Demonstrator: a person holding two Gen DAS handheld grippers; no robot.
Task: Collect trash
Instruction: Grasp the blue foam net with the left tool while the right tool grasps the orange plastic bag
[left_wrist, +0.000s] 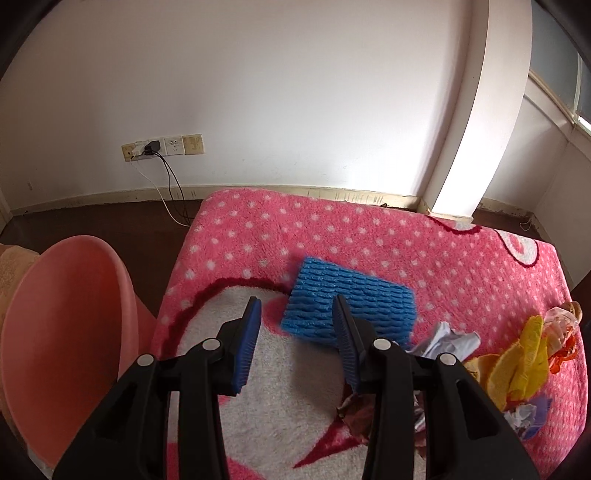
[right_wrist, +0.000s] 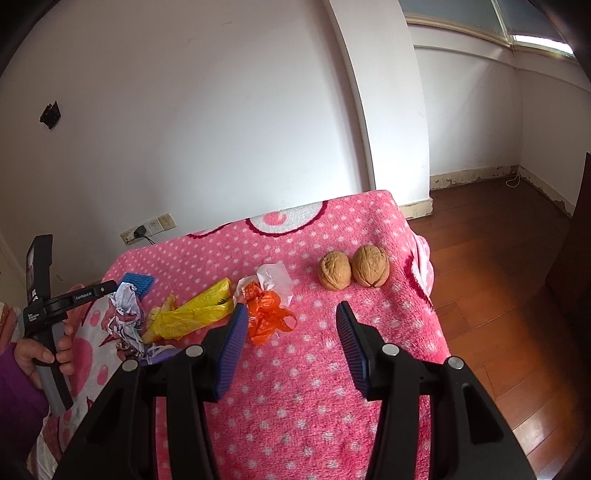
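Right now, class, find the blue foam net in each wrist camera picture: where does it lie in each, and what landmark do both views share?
Left wrist view: the blue foam net lies mid-picture on the pink dotted blanket, just past the open left gripper.
Right wrist view: the same net is small at the left, beyond the crumpled paper.
Shared landmark: the wall sockets.

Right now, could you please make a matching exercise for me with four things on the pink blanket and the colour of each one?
Things:
1. foam net
2. plastic bag
3. wrapper
4. walnuts

Colours:
A. brown
B. yellow
C. blue
D. orange

Pairs: 1-C, 2-D, 3-B, 4-A
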